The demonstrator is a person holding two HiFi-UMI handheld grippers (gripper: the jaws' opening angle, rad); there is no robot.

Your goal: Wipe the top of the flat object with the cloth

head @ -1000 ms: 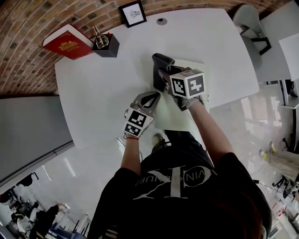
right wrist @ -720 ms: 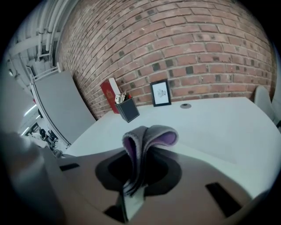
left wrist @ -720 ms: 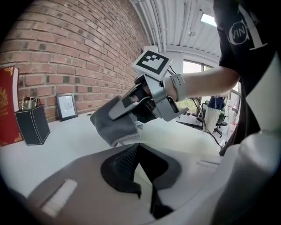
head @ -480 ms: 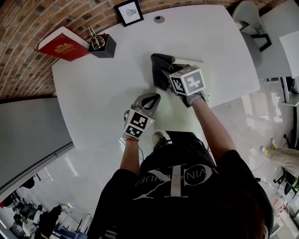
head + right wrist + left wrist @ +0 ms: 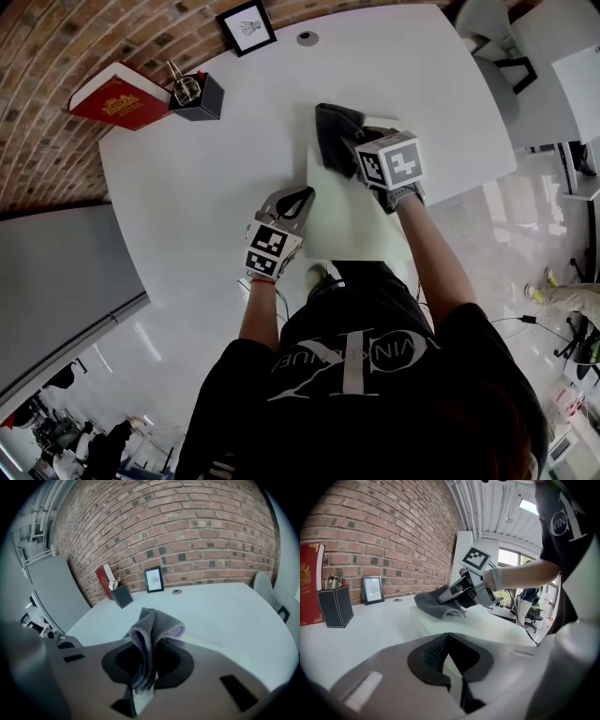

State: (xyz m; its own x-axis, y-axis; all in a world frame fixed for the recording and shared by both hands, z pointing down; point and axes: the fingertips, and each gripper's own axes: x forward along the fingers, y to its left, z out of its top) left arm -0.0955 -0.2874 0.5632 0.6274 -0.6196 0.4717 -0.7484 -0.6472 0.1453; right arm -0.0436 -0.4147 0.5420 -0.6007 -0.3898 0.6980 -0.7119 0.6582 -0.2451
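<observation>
**Keep the cloth pressed flat, board pinned**

The right gripper (image 5: 349, 148) is clamped on the grey cloth (image 5: 330, 131) at the top end of the flat board (image 5: 352, 220), centre frame. I'd press down and drag long, even strokes. The left gripper (image 5: 296, 199) looks nipped tight on the board's left edge. Only its own view shows that pinch, not the head view.

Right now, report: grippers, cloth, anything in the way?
Right gripper shut on cloth, far corner of flat object. Left gripper shut, at its left edge. Top otherwise bare.
</observation>
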